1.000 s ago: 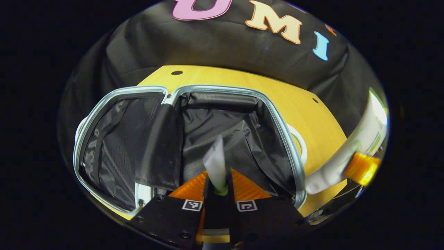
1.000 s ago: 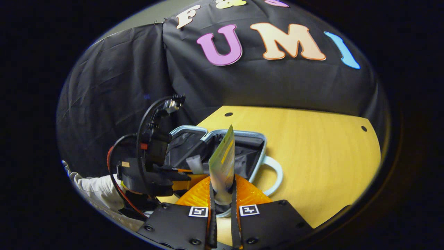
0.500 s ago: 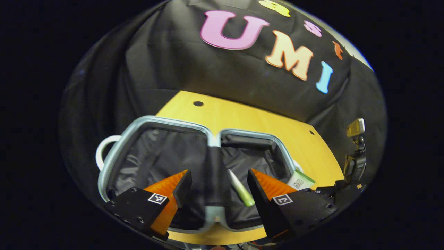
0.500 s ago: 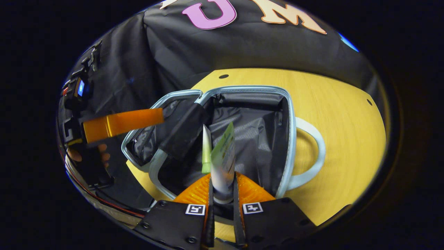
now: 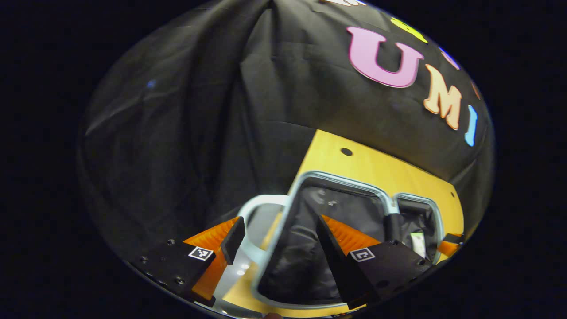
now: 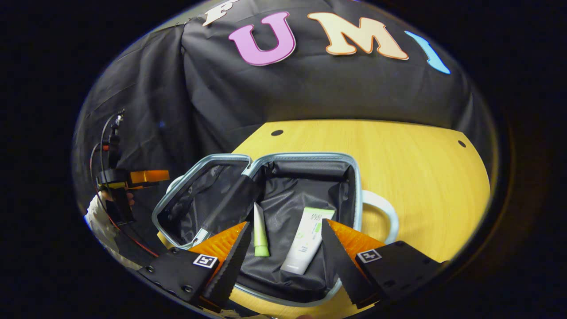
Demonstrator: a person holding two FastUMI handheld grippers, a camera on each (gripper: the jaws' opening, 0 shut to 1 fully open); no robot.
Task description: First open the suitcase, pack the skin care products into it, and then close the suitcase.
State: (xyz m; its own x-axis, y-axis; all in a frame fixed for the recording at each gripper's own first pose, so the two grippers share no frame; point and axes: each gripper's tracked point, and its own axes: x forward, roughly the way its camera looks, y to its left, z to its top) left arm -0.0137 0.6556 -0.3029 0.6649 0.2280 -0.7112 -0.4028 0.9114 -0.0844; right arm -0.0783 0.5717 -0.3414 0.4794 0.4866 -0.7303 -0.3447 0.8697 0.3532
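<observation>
My right gripper [image 6: 283,248] now hangs with its fingers spread wide and empty; half a second ago it pinched the white tube [image 6: 306,240]. That tube lies flat on the dark lining of the open suitcase [image 6: 305,157], just beside the slim green-capped tube [image 6: 260,230] and apart from it. My left gripper [image 5: 277,239], fingers also apart, has swung away to the suitcase's left half, near its white handle [image 5: 259,204]. The suitcase rests on the wooden table [image 6: 421,177].
</observation>
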